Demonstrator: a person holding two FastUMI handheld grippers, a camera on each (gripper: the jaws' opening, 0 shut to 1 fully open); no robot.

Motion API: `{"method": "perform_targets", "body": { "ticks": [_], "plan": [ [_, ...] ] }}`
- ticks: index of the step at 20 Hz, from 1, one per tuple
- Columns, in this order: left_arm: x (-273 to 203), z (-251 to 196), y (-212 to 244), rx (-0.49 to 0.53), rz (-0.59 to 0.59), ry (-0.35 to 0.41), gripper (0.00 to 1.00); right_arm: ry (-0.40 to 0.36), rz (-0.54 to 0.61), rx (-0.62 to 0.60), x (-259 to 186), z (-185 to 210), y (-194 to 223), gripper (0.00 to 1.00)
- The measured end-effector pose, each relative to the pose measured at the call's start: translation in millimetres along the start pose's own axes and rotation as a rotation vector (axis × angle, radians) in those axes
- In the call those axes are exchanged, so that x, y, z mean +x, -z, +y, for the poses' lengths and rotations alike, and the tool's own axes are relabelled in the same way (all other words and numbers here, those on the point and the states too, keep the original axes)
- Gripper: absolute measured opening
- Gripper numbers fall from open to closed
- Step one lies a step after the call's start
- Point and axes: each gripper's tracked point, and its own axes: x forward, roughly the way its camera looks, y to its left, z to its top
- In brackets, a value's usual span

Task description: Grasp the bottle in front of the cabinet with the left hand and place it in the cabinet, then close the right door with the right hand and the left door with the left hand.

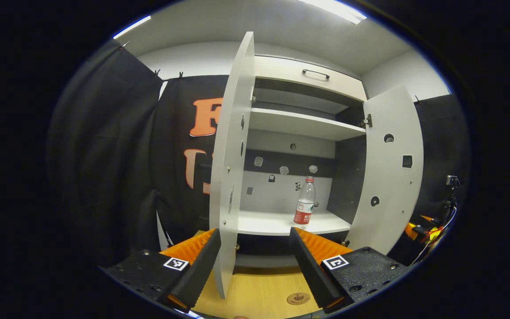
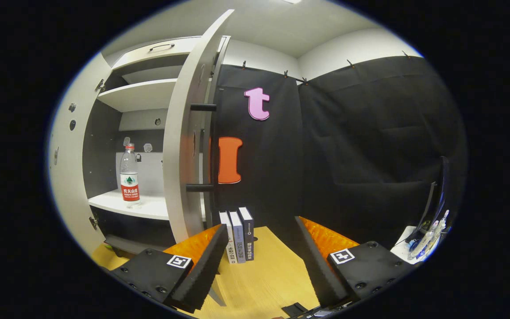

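A clear water bottle point(image 1: 305, 201) with a red label stands upright on the lower shelf point(image 1: 277, 223) of the white cabinet; the right gripper view shows the bottle point(image 2: 129, 177) too. Both doors are swung open. In the left gripper view, the left door point(image 1: 230, 155) is edge-on and its lower edge runs down between my fingers. My left gripper point(image 1: 255, 266) is open and empty. The right door point(image 1: 390, 168) stands wide. In the right gripper view, the right door point(image 2: 184, 146) with its black handle point(image 2: 202, 148) rises just behind my left finger. My right gripper point(image 2: 259, 266) is open, holding nothing.
Three books point(image 2: 238, 239) stand upright on the wooden tabletop point(image 2: 272, 274) beside the right door. A drawer with a handle point(image 1: 315, 73) tops the cabinet, above an upper shelf point(image 1: 303, 124). A small stand with cables point(image 1: 447, 208) is at the far right.
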Motion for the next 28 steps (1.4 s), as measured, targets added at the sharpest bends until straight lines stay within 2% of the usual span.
{"method": "perform_targets", "body": {
  "ticks": [5,9,15,19,27,28],
  "plan": [
    [7,-2,2,0.003,0.011,0.016,0.95,-0.02,-0.006,0.01,2,5,0,0.97],
    [17,-9,10,-0.051,0.032,0.055,0.94,-0.039,-0.023,-0.035,0,15,-2,0.97],
    [22,-10,17,-0.076,0.05,0.08,0.95,-0.079,-0.01,-0.024,-6,40,-1,0.97],
    [23,-9,16,-0.063,0.048,0.082,0.95,-0.135,-0.019,-0.054,-9,65,-4,0.97],
    [22,8,19,-0.059,0.054,0.043,0.95,-0.243,-0.006,-0.018,-7,116,-1,0.97],
    [21,10,18,-0.056,0.053,0.038,0.95,-0.254,-0.008,-0.022,-6,121,-1,1.0]
  ]
}}
